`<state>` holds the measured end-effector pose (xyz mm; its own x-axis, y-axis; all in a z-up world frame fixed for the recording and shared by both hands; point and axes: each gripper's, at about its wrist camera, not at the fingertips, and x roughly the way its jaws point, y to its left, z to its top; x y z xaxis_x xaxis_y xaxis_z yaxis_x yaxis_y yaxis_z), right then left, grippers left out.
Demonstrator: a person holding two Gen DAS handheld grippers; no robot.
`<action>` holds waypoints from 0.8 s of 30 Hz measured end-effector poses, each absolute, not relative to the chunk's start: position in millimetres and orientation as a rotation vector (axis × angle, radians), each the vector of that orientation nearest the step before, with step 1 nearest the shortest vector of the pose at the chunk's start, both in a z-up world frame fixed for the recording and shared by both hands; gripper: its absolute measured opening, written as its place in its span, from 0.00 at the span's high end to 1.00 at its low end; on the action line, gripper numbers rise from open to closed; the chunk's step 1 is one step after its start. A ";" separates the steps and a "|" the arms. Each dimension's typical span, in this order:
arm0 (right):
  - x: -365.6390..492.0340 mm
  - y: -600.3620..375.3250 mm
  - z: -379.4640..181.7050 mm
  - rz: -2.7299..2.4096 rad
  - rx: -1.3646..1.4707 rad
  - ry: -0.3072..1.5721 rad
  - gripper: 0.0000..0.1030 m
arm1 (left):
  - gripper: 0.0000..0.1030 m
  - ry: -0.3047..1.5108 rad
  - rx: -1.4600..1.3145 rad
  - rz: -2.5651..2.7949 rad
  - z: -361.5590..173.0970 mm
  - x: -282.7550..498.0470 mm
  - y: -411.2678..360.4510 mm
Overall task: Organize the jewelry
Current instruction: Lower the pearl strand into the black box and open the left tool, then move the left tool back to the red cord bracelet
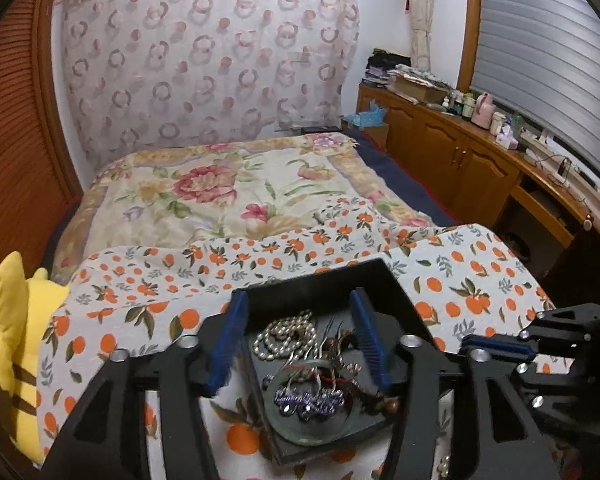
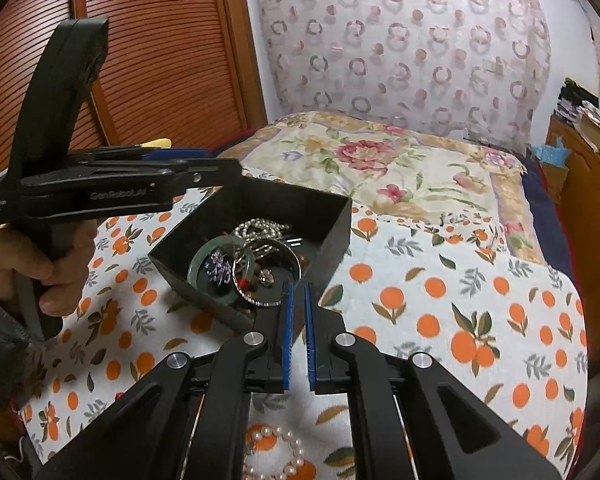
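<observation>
Box: the black box (image 2: 260,248) sits on the orange-print cloth (image 2: 440,300) near the bed's foot edge, one corner turned toward you. It rests on soft bedding, so a push on its wall could tip or slide it.
Contents: a green bangle (image 2: 198,268), a purple beaded piece (image 1: 310,400), a pearl strand (image 1: 284,338), a metal ring (image 2: 268,300) and hairpins lie heaped and overlapping. Pull one and you may drag its neighbours out with it.
Left gripper: your left gripper (image 1: 300,344) hangs over the box, its blue pads spread wide and grasping nothing. No piece is between them. If you lower it further, one finger (image 1: 230,344) looks likely to land on the box wall rather than inside.
Right gripper: your right gripper (image 2: 298,320) is clenched with nothing visibly between the pads, its tips at the near wall of the box. A nudge here could shove the box across the cloth.
Stray bracelet: a pearl bracelet (image 2: 276,452) lies on the cloth below the right gripper, close to the bed's near edge. You could knock it off or overlook it.
</observation>
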<state>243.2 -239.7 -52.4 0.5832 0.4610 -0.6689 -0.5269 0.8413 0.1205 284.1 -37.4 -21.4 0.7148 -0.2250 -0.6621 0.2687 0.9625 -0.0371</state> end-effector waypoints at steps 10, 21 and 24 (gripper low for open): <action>220.4 -249.5 -51.5 0.564 -0.100 0.752 0.93 | 0.09 0.714 0.092 -0.244 -23.1 250.1 -35.3; 181.9 -265.8 -69.6 0.551 -0.092 0.801 0.74 | 0.08 0.767 0.114 -0.267 -42.2 189.9 -25.2; 173.4 -266.5 -74.8 0.552 -0.099 0.814 0.74 | 0.08 0.796 0.117 -0.267 -54.0 172.8 -23.1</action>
